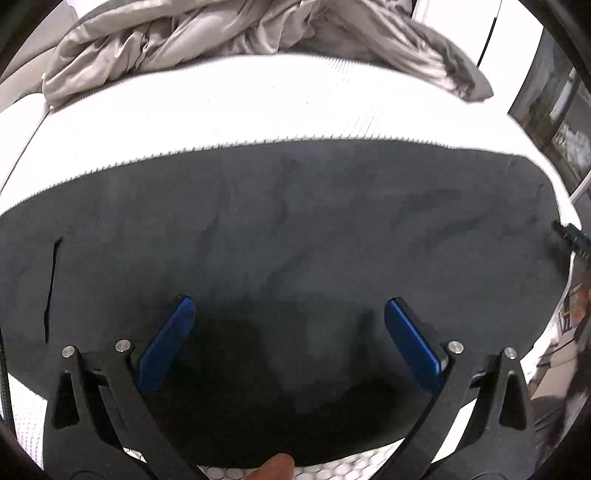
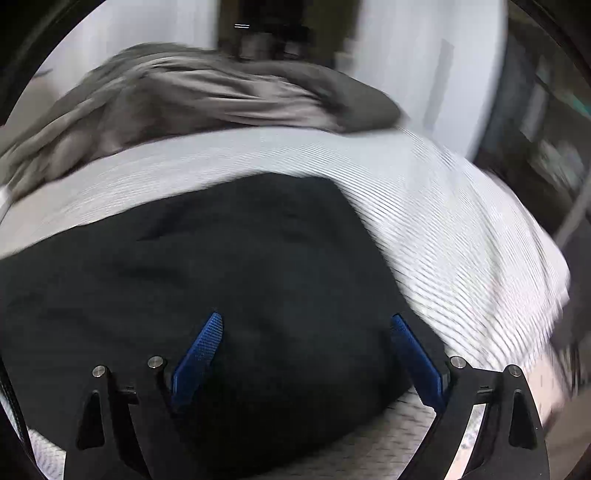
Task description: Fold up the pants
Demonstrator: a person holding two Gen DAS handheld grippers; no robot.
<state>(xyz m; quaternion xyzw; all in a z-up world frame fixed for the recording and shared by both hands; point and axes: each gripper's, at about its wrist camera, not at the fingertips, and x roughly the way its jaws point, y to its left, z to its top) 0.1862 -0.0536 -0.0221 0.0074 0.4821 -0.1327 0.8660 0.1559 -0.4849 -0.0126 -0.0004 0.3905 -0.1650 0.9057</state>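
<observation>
- Black pants (image 1: pixel 295 229) lie spread flat on the white mattress (image 1: pixel 258 103).
- Left tongs (image 1: pixel 290 314) hover over them, released, blue pads (image 1: pixel 166 347) wide apart.
- Right tongs (image 2: pixel 306 328), likewise released, hang above what seems the pants' end; view blurred.
- Grey duvet (image 1: pixel 192 33) is bunched behind.

This is a bedroom in a home. A bed with a white quilted mattress (image 1: pixel 258 107) fills most of both views, and a crumpled grey blanket (image 1: pixel 207 33) is heaped at its far side. Plain white walls (image 2: pixel 406 55) stand behind the bed. To the right there is a dark window or glass door (image 1: pixel 554 122), too blurred to tell which.
</observation>
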